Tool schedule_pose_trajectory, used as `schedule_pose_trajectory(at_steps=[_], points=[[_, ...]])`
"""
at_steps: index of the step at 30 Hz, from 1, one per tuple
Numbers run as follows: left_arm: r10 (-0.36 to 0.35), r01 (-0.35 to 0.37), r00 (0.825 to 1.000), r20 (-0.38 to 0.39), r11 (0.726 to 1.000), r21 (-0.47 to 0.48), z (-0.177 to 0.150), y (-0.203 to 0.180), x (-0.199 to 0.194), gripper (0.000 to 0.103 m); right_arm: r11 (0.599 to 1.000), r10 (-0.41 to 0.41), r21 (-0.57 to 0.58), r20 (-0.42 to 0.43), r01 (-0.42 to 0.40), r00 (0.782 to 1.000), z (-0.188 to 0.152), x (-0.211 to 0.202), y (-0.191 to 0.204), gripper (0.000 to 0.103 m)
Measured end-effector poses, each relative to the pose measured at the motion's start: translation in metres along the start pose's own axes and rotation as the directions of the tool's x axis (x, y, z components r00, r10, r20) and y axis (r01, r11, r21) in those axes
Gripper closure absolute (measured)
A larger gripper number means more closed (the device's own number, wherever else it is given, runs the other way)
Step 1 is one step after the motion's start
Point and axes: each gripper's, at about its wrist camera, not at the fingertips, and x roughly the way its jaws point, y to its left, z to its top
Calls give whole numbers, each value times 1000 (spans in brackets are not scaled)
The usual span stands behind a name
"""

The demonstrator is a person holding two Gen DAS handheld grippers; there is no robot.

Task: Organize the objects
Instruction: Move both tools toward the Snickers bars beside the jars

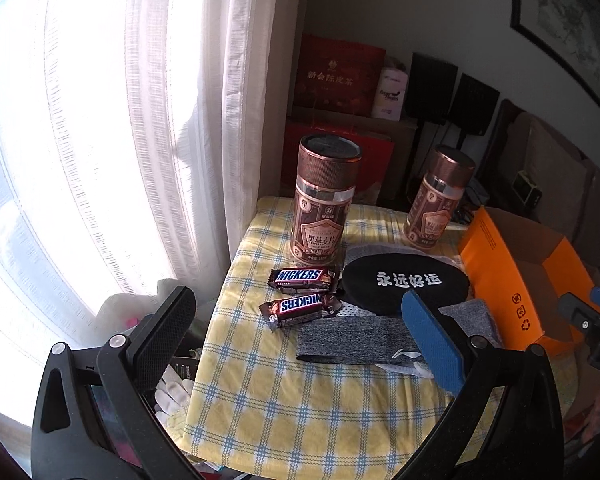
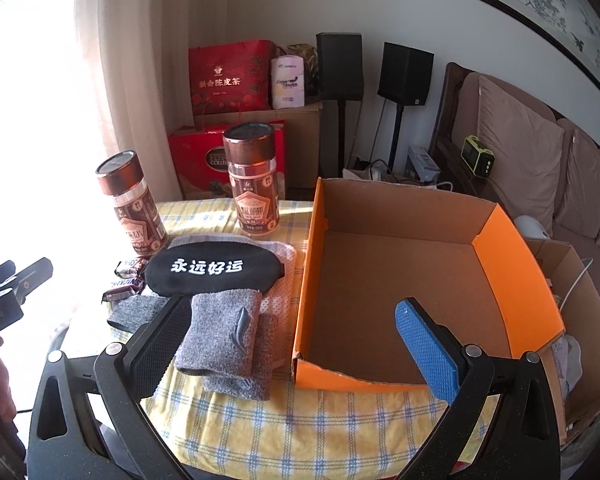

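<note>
Your left gripper stands fully spread and holds nothing; so does your right gripper.

Stock on the checked tablecloth:

- Two Snickers bars, side by side at the window-side edge, just in front of the nearer canister. Light, with slick crinkly wrappers; likely to skid, so pinch each across its short width.
- Two oat canisters, upright at the far edge, well apart from each other. Probably the heaviest items, hard and smooth; take them around the body below the copper lid, kept upright.
- One black sleep mask, lying on a white perforated cloth. Soft and limp; take it at an end.
- Grey wristbands, one overlapping another, beside the box. A further grey band lies near the bars. Soft, easy to squeeze mid-body.

Destination, as you may judge: the orange cardboard box, open and bare inside, at your right.

Obstructions: the box's near wall is tall enough to demand lifting over. The curtain hangs close to the bars.
</note>
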Motion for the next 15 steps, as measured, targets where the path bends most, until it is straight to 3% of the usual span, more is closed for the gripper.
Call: schedule_pose_trajectory(at_steps=[5, 13, 15], points=[[30, -30, 1000, 7, 999, 19, 6, 17, 16, 1, 1000, 25, -8, -6, -25, 1000, 9, 13, 4, 0], [-57, 58, 991, -118, 998, 5, -2, 35, 65, 3, 994, 87, -61, -27, -89, 996, 12, 33, 30, 0], [-85, 85, 986, -146, 996, -10, -6, 39, 76, 9, 991, 120, -63, -37, -122, 992, 13, 39, 36, 0]])
